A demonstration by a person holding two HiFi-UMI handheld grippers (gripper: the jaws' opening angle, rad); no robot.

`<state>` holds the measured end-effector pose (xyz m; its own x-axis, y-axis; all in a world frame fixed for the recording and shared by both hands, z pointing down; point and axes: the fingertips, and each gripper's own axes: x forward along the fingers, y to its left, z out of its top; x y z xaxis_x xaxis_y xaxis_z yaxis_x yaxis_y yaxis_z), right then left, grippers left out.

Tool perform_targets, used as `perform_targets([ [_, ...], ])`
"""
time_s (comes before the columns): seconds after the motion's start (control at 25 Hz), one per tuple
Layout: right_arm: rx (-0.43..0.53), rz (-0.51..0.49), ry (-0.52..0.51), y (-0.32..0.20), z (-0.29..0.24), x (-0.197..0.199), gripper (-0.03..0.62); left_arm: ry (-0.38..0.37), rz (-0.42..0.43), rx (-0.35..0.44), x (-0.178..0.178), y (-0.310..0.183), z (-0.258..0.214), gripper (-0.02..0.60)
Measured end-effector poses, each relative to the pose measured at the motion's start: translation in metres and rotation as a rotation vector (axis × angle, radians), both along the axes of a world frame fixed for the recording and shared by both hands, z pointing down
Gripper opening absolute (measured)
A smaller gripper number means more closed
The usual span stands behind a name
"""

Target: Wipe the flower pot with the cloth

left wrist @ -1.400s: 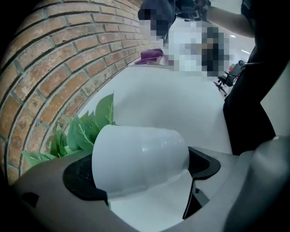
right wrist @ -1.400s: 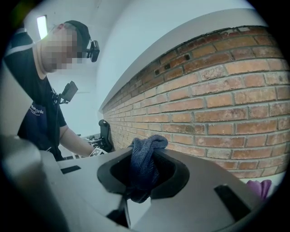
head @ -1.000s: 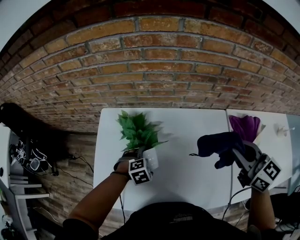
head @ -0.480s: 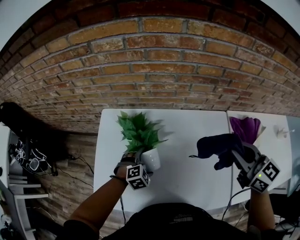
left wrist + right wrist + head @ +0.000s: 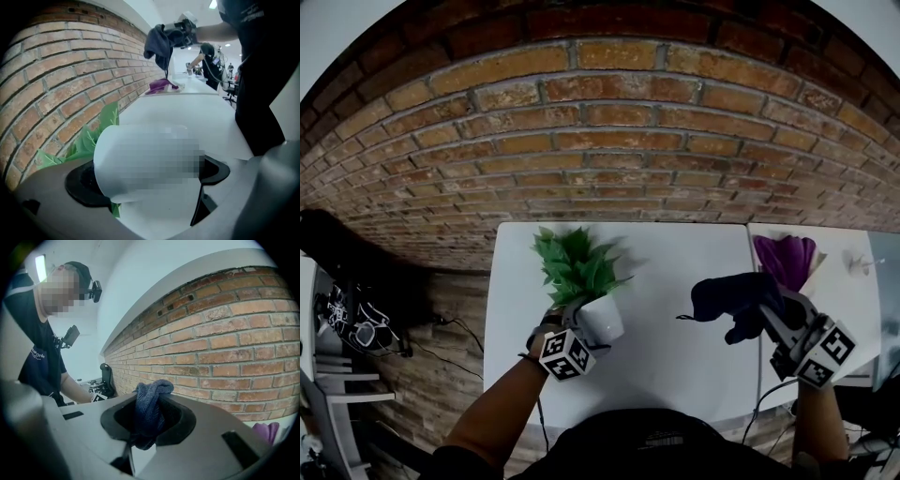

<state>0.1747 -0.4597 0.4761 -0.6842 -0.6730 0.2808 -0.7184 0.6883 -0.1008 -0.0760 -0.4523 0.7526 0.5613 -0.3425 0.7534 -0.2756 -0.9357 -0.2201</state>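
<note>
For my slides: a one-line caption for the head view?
Left gripper clamps the flower pot; right gripper holds the dark cloth clear of it.

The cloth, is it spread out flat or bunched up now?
Bunched up: the cloth hangs crumpled from the closed jaws of the right gripper, held above the table.

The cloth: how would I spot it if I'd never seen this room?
Start at the brick wall, then look down to the white table in front of it. Above the table's right end hangs the cloth, pinched in the right gripper. It is dark blue and bunched, unlike the purple thing on the next table and the white flower pot.
</note>
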Motion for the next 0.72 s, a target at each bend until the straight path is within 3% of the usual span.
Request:
perform_targets([
  [0.16, 0.007, -0.019, -0.016, 0.000, -0.005, -0.006, 0.067, 0.127, 0.009, 0.019, 0.007, -0.006, -0.048, 0.579],
  [0.4, 0.064, -0.109, -0.052, -0.002, -0.038, -0.039, 0.067, 0.262, 0.052, 0.144, 0.012, -0.010, -0.143, 0.578],
  [0.72, 0.144, -0.309, -0.056, 0.005, -0.090, -0.114, 0.067, 0.245, 0.101, 0.257, 0.019, -0.005, -0.229, 0.577],
])
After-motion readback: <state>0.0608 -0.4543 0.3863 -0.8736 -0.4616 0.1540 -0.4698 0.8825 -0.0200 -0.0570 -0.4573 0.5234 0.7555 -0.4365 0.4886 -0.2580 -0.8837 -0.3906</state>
